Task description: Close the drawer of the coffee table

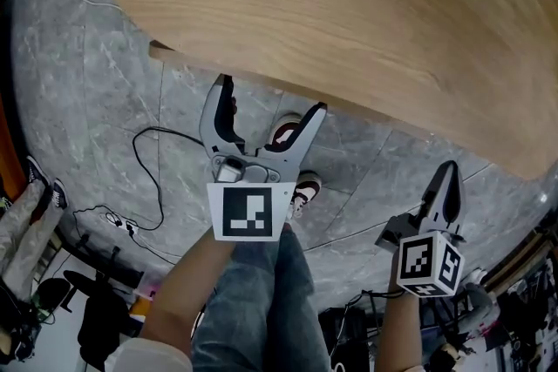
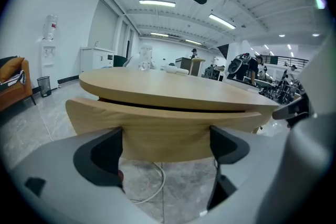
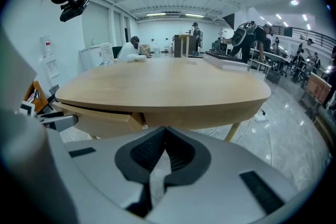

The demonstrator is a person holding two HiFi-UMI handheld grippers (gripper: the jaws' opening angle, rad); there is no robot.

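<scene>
Drawer [image 2: 163,131] is sticking out, push remaining | left gripper [image 1: 272,97] is facing it, jaws spread | right gripper [image 1: 446,179] is idling, jaws pressed together

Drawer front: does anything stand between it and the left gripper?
Nothing visible does. The left gripper, jaws apart, faces the drawer front directly; a white cable lies on the floor below, out of the way.
</scene>
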